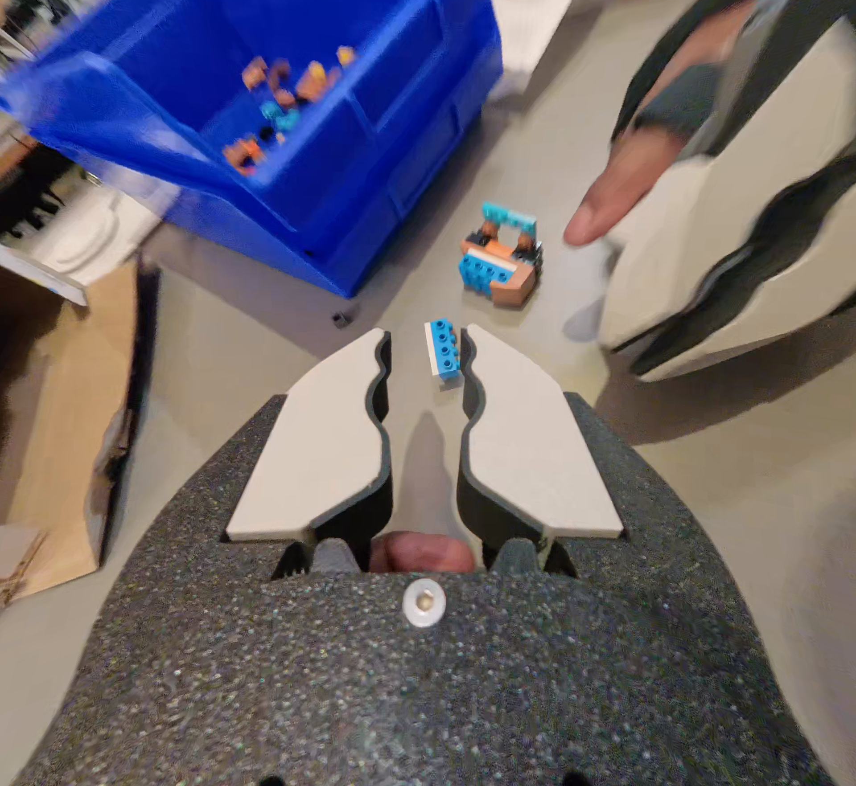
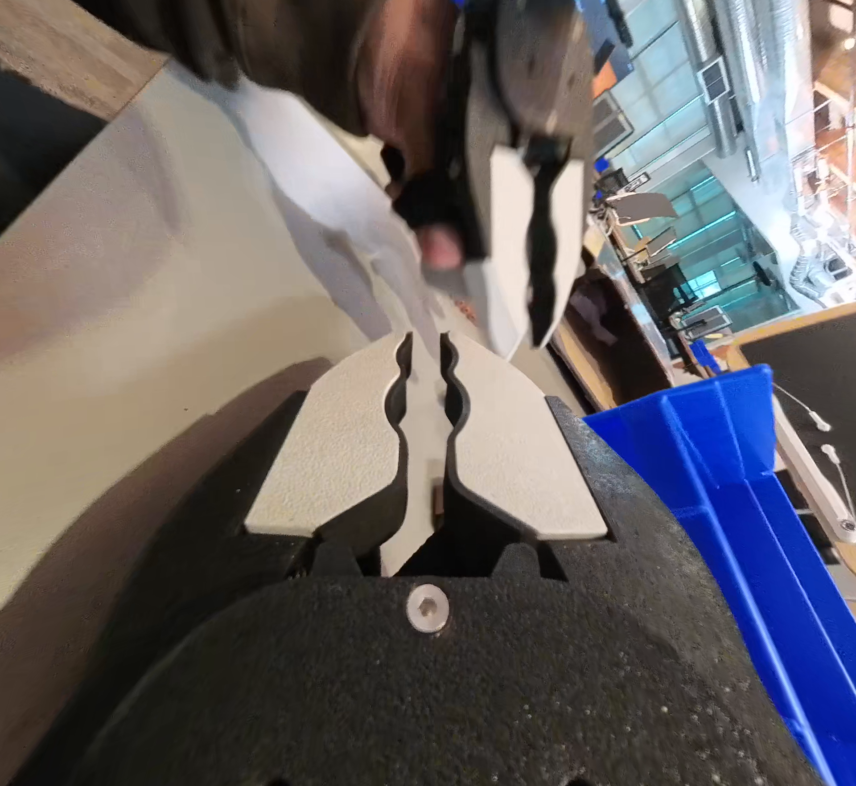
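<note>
In the left wrist view my left gripper (image 1: 427, 335) is open just above the grey table. A small blue and white brick (image 1: 443, 349) lies between its fingertips, close against the right finger (image 1: 509, 416), and is not gripped. A small brick assembly (image 1: 500, 264) in blue, orange, teal and black stands on the table just beyond it. My right gripper (image 1: 722, 254) shows blurred at the right, held by a hand (image 1: 611, 194). In the right wrist view my right gripper (image 2: 426, 340) is narrowly open and empty, tilted over the table, with the left gripper (image 2: 532, 254) blurred ahead of it.
A big blue bin (image 1: 417, 139) stands at the far left of the table and holds several small orange and teal bricks (image 1: 287, 88); its rim shows in the right wrist view (image 2: 741, 486). A tiny black piece (image 1: 340, 318) lies by the bin. A cardboard box (image 1: 60, 393) is at the left. To reach the tiny black piece (image 1: 340, 318) in a straight line is about 10 cm for my left fingers, about 15 cm for my right.
</note>
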